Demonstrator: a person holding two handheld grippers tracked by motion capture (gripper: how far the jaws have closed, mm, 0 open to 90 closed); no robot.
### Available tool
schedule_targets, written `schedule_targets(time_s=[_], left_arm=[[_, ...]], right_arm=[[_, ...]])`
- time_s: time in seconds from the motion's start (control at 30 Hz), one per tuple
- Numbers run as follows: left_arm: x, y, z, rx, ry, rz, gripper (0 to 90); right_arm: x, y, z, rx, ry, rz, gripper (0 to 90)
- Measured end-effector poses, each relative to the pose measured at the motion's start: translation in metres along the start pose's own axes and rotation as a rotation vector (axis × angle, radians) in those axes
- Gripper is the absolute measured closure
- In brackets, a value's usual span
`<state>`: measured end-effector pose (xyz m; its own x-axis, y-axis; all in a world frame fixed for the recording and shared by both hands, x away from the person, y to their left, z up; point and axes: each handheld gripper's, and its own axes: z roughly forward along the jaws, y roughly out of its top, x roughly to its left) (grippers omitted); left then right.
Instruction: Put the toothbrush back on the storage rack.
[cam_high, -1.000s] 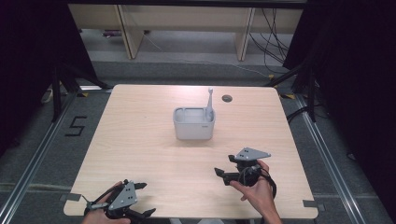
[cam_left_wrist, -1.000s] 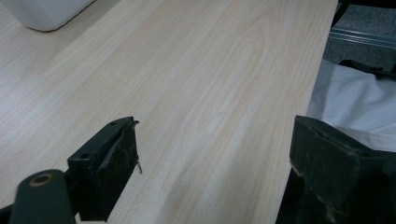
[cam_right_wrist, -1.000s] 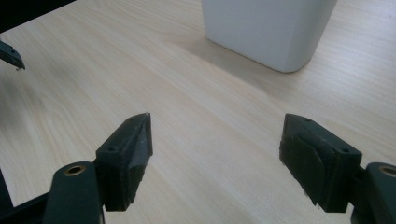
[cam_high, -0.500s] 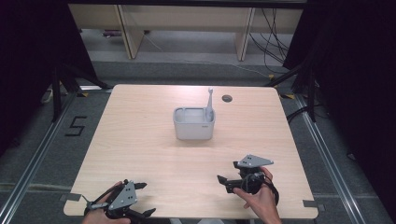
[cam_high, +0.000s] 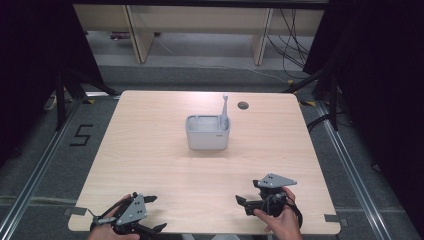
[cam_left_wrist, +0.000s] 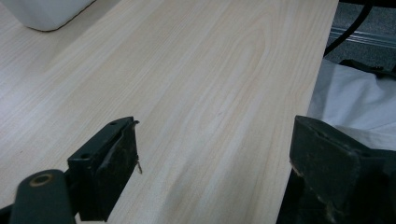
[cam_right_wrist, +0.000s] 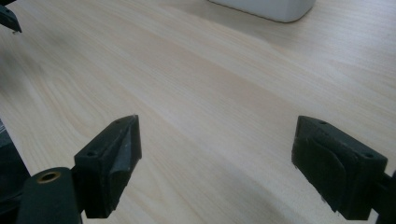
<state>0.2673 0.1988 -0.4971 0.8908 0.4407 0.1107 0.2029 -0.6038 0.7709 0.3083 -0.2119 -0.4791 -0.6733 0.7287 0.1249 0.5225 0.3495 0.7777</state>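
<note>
The grey tub stands near the middle of the bench, a little toward the far edge, with a slim upright tool, perhaps a brush, leaning in its right side. Both grippers sit well apart from it at the near edge: the left gripper by the near left corner, the right gripper toward the near right, each with jaws spread and nothing between them. A hasty reach could knock the tall tool, tipping the light tub or sliding it off line.
</note>
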Motion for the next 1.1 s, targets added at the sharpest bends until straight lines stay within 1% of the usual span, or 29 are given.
schedule_targets(time_s=[0.03, 0.07, 0.1, 0.13, 0.17, 0.23, 0.27, 0.3, 0.33, 0.37, 0.4, 0.47, 0.5, 0.53, 0.57, 0.6, 0.67, 0.7, 0.73, 0.77, 0.8, 0.83, 0.87, 0.93, 0.97, 1.0, 1.03, 1.07, 1.1], left_arm=[[0.0, 0.0, 0.0, -0.001, 0.0, 0.0, 14.7], [0.0, 0.0, 0.0, -0.001, 0.001, -0.002, 14.7], [0.0, 0.0, 0.0, -0.001, 0.001, -0.002, 14.7], [0.0, 0.0, 0.0, 0.0, 0.001, -0.001, 14.7], [0.0, 0.0, 0.0, 0.0, 0.001, 0.0, 14.7], [0.0, 0.0, 0.0, 0.0, 0.0, 0.0, 14.7], [0.0, 0.0, 0.0, 0.0, 0.001, -0.001, 14.7], [0.0, 0.0, 0.0, 0.0, 0.001, -0.001, 14.7], [0.0, 0.0, 0.0, 0.0, 0.001, 0.0, 14.7], [0.0, 0.0, 0.0, 0.0, 0.0, 0.001, 14.7], [0.0, 0.0, 0.0, 0.0, 0.001, 0.002, 14.7], [0.0, 0.0, 0.0, -0.001, 0.001, 0.0, 14.7], [0.0, 0.0, 0.0, -0.001, 0.001, 0.001, 14.7], [0.0, 0.0, 0.0, -0.001, 0.0, 0.001, 14.7], [0.0, 0.0, 0.0, 0.0, 0.002, 0.001, 14.7], [0.0, 0.0, 0.0, 0.0, 0.002, 0.0, 14.7], [0.0, 0.0, 0.0, 0.0, 0.002, 0.0, 14.7], [-0.001, 0.0, 0.002, -0.01, 0.018, 0.002, 14.7], [-0.001, 0.0, 0.002, -0.01, 0.018, 0.002, 14.7], [-0.001, 0.0, 0.002, -0.009, 0.018, 0.001, 14.7], [-0.001, 0.0, 0.002, -0.011, 0.017, -0.001, 14.7], [-0.001, 0.0, 0.002, -0.009, 0.018, 0.002, 14.7], [-0.002, 0.0, 0.001, -0.014, 0.002, -0.014, 14.7], [-0.002, 0.0, 0.001, -0.014, 0.002, -0.014, 14.7], [-0.002, 0.0, 0.001, -0.018, 0.006, -0.015, 14.7], [-0.002, 0.0, 0.001, -0.015, 0.003, -0.014, 14.7], [-0.002, 0.0, 0.001, -0.017, 0.005, -0.014, 14.7], [-0.002, 0.0, 0.001, -0.017, 0.005, -0.014, 14.7], [-0.002, 0.0, 0.001, -0.017, 0.005, -0.014, 14.7]], right_arm=[[0.001, -0.001, -0.001, 0.001, -0.004, 0.02, 16.6], [0.001, -0.003, -0.001, 0.008, 0.007, 0.019, 16.6], [0.001, -0.003, -0.001, 0.008, 0.007, 0.019, 16.6], [0.004, -0.004, -0.003, 0.02, -0.001, 0.044, 16.6], [0.001, -0.005, -0.002, 0.006, 0.01, 0.02, 16.6], [0.004, -0.007, -0.004, 0.019, -0.003, 0.053, 16.6], [0.001, -0.007, -0.004, 0.012, -0.012, 0.013, 16.6], [0.001, -0.008, -0.005, 0.018, -0.013, 0.014, 16.6], [0.002, -0.009, -0.004, 0.012, -0.001, 0.026, 16.6], [0.002, -0.009, -0.005, 0.019, -0.001, 0.018, 16.6], [0.002, -0.01, -0.006, 0.019, -0.015, 0.023, 16.6], [0.003, -0.011, -0.006, 0.019, -0.006, 0.018, 16.6], [0.003, -0.011, -0.007, 0.02, -0.013, 0.016, 16.6], [0.003, -0.012, -0.005, 0.017, 0.011, 0.019, 16.7], [0.003, -0.012, -0.006, 0.02, 0.01, 0.033, 16.6], [0.004, -0.013, -0.007, 0.02, -0.015, 0.023, 16.6], [0.005, -0.014, -0.006, 0.019, 0.007, 0.017, 16.6], [0.007, -0.015, -0.008, 0.022, -0.003, 0.023, 16.6], [0.007, -0.015, -0.008, 0.022, -0.003, 0.023, 16.6], [0.007, -0.015, -0.008, 0.016, -0.019, 0.002, 16.6], [0.007, -0.015, -0.008, 0.021, -0.012, 0.006, 16.6], [0.008, -0.016, -0.007, 0.025, 0.017, 0.019, 16.6], [0.008, -0.016, -0.009, 0.026, -0.002, -0.002, 16.6], [0.008, -0.016, -0.009, 0.028, -0.001, -0.004, 16.7], [0.008, -0.017, -0.009, 0.027, -0.011, -0.008, 16.6], [0.008, -0.017, -0.01, 0.024, -0.005, -0.003, 16.6], [0.011, -0.017, -0.01, 0.031, -0.005, 0.031, 16.6], [0.011, -0.018, -0.01, 0.032, -0.007, 0.032, 16.6], [0.01, -0.018, -0.01, 0.034, -0.001, 0.023, 16.6]])
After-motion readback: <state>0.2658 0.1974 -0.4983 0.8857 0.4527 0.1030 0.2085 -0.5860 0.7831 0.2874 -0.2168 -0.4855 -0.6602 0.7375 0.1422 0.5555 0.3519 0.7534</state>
